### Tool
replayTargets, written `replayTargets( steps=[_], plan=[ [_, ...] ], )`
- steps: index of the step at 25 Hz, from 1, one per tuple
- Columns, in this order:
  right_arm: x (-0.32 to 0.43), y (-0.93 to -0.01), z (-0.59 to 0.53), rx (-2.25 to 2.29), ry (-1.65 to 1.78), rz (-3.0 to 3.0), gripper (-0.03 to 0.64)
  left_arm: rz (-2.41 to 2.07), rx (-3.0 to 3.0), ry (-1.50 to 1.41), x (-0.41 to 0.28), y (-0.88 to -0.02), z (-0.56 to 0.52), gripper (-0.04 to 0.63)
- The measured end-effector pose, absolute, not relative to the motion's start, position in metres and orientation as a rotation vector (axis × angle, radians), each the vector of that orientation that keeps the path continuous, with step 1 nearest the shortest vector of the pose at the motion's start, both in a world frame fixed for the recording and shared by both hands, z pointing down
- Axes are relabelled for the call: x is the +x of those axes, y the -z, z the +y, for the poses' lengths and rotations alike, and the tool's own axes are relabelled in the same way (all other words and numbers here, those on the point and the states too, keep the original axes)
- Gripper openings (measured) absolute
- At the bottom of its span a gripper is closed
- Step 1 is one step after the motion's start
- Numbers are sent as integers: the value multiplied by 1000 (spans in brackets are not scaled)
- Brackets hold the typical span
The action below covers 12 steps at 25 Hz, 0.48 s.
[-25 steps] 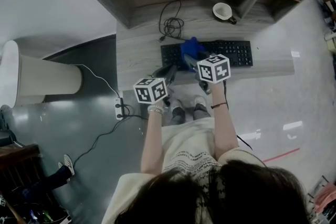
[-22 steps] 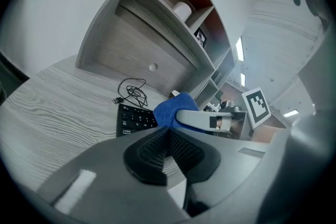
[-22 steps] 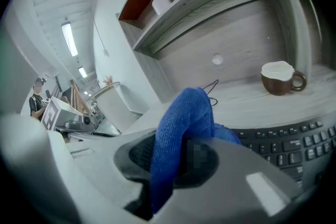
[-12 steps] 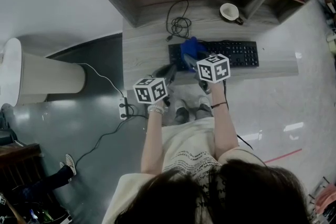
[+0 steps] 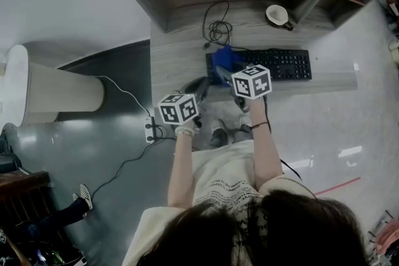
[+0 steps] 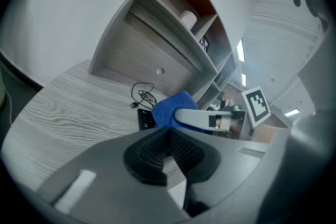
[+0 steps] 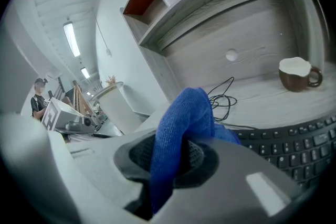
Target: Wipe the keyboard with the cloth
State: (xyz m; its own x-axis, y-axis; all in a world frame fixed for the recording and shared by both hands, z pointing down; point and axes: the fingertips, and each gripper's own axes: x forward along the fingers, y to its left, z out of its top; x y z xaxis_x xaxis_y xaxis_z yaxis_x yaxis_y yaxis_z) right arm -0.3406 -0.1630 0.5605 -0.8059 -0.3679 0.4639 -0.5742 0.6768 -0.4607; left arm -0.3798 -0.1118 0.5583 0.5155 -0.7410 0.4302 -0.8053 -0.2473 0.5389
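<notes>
On the grey wood-grain table, your right hand-held gripper clamps the blue cloth at the black keyboard's left end, while the left hand-held gripper is closed and empty; wiping looks barely begun, so sweep rightward across the keys.

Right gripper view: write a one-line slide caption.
Right gripper clamps a blue cloth at the left end of the black keyboard; coiled cable and mug sit on the desk behind.

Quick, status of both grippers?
Left gripper: shut, nothing in it.
Right gripper: shut on the blue cloth.
</notes>
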Motion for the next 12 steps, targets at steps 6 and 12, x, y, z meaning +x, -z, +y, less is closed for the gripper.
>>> replayTargets(
  steps=[6, 12],
  plan=[
    [-353, -560, -158, 737, -873, -2568, 58, -1259, 2023, -116, -391, -560, -107, 3],
    [-365, -560, -154, 736, -877, -2580, 58, -1255, 2028, -120, -399, -561, -103, 3]
  ],
)
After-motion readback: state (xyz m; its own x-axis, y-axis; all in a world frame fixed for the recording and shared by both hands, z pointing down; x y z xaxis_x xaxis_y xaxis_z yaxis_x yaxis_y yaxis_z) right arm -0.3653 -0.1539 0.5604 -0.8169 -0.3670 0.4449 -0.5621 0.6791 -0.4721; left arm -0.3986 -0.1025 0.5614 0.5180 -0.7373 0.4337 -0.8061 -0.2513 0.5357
